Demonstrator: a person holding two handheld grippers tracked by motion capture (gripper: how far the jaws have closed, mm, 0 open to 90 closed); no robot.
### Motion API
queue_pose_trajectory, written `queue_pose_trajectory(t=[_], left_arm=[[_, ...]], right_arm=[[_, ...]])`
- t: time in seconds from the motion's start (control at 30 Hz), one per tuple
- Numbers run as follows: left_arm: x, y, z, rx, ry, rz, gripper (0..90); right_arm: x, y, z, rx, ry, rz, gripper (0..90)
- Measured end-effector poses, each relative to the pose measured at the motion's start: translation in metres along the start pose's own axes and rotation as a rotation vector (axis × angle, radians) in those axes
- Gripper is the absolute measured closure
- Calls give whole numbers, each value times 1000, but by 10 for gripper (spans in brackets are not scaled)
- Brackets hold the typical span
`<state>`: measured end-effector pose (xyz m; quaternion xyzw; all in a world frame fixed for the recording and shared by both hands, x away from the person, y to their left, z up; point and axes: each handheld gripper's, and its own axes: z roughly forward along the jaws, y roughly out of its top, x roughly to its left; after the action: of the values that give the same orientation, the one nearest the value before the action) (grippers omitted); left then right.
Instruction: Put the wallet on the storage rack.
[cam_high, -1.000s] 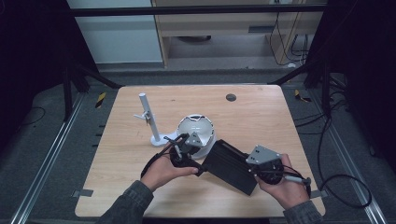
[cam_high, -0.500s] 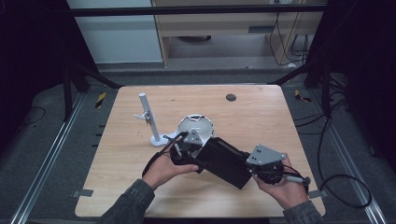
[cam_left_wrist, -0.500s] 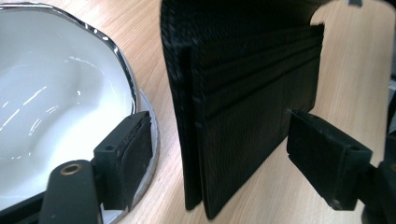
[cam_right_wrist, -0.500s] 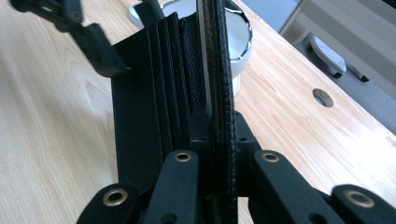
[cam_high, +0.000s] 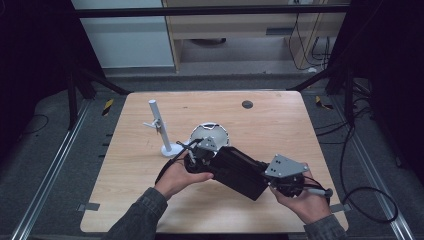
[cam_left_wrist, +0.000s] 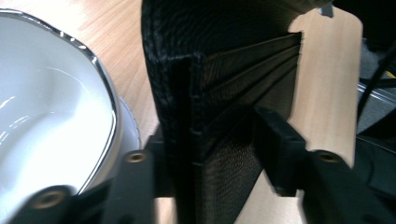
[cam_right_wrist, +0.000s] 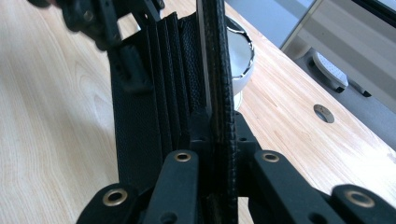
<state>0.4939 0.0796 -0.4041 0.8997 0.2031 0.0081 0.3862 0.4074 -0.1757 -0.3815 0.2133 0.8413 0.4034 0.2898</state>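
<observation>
Both our grippers, left gripper and right gripper, clamp opposite ends of what looks like a black pleated folder, held beside the white bowl

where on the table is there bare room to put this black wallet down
Bare patches: the far right of the table around the small hole, the far left corner behind the white stand, and the near left edge. The middle is crowded: bowl, stand and both grippers holding the wallet.
</observation>
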Motion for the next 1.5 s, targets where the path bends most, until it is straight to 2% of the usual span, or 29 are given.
queue_pose_trajectory(t=[0.17,0.3,0.43,0.57,0.8,0.87,1.03,1.13,1.3,1.4,1.5], left_arm=[[-6,5,-12,-6,-20,1,781],[-12,11,-18,15,6,29,798],[-17,17,-26,12,22,43,802],[-19,24,-35,3,36,49,805],[-18,40,-51,9,85,58,805],[-19,45,-56,19,100,68,805],[-21,52,-64,54,140,89,805],[-20,53,-68,55,141,86,805],[-19,55,-77,56,157,78,804],[-18,57,-82,56,165,75,804],[-18,59,-86,53,167,77,804]], right_arm=[[0,-4,1,9,-1,-12,831],[-1,-8,0,6,-1,-13,822],[0,-10,1,13,-2,-9,771],[3,-13,4,12,17,10,657],[11,-24,18,48,49,61,313],[13,-30,22,49,47,73,258],[12,-45,29,55,50,118,210],[7,-55,33,62,16,158,185],[-9,-77,40,56,-87,300,127],[-16,-90,45,90,-143,363,106],[-21,-98,47,111,-172,410,78]])
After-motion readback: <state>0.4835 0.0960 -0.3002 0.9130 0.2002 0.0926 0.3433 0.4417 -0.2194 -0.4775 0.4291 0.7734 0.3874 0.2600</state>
